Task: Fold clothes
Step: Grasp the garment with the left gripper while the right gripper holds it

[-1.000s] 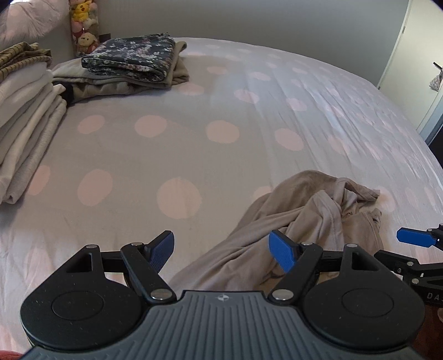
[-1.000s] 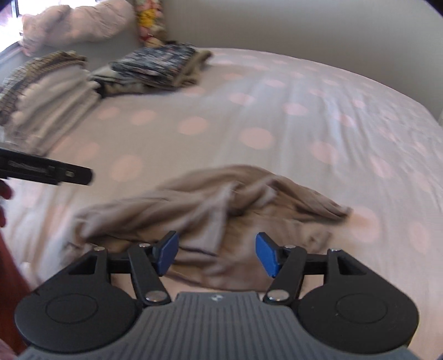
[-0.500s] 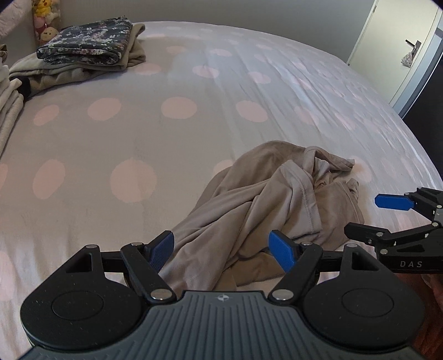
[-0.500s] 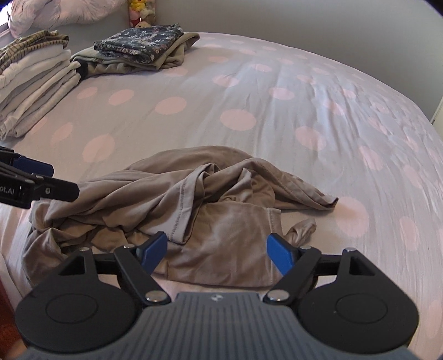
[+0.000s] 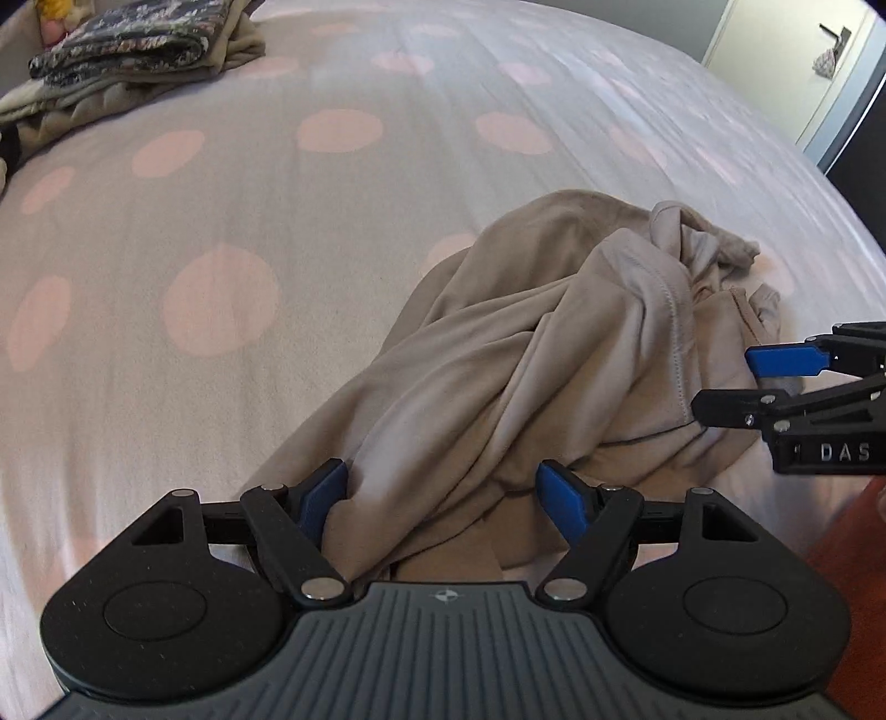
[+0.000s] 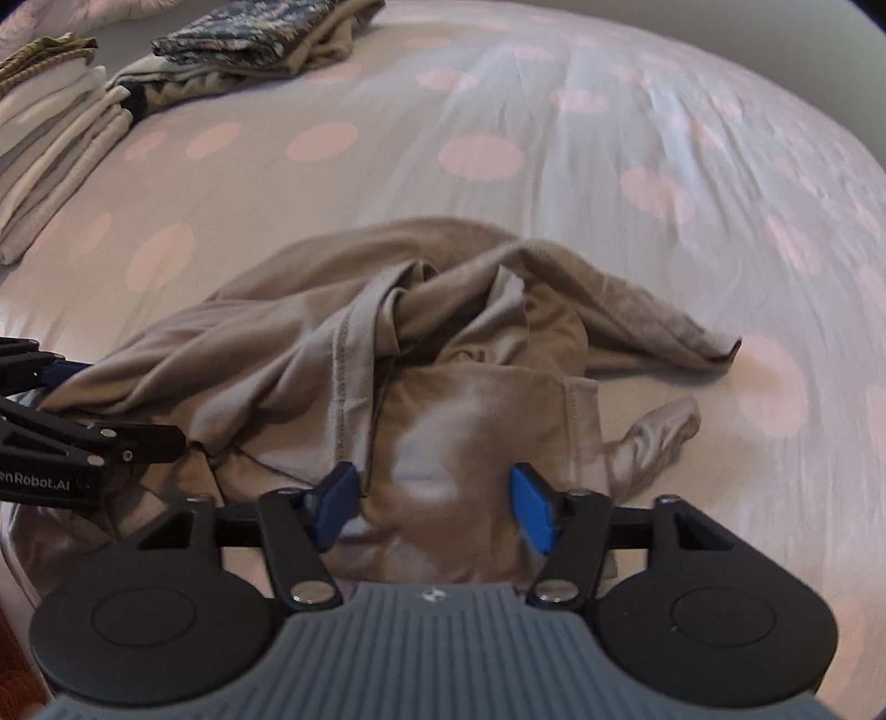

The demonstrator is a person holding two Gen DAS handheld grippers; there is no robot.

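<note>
Now both grippers have closed in on the crumpled beige garment (image 6: 443, 354) lying on the spotted bed (image 5: 221, 221). The left gripper (image 5: 443, 493) and right gripper (image 6: 434, 501) straddle its near edge, jaws spread, ready to pinch. Whether fabric touches the pads is unclear; bunched folds hide its shape.

Bed cover (image 5: 277, 210): pale grey-lilac with pink dots, lightly creased. Far left corner holds a folded dark floral garment (image 6: 243, 41) lying on folded olive-beige clothing (image 6: 183, 83). Beside it, at the left edge, stands a stack of folded cream and white items (image 6: 50, 127). Door with handle (image 5: 830, 36) visible far right. A soft toy (image 5: 50, 14) sits behind the floral pile.
</note>
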